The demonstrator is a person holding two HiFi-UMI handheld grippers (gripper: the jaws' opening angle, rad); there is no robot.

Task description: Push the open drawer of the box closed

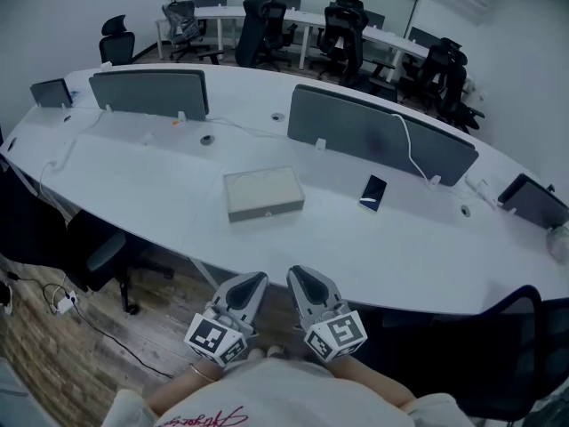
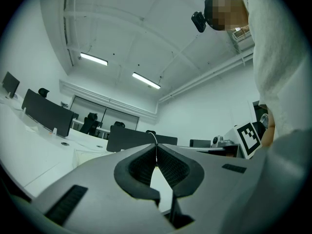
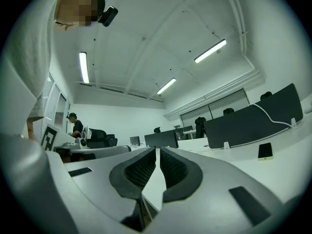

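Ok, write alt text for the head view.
The left gripper and right gripper, both shut and empty, are held side by side short of a curved white table. On it lie a grey box and, to its right, a phone, before grey divider screens.

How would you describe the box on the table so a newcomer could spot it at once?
Start with the long white curved table that fills the head view. Near its middle, in front of the gap between the two dark screens, lies the box. It is the only flat, pale, rectangular block there; the phone to its right is small, thin and dark.
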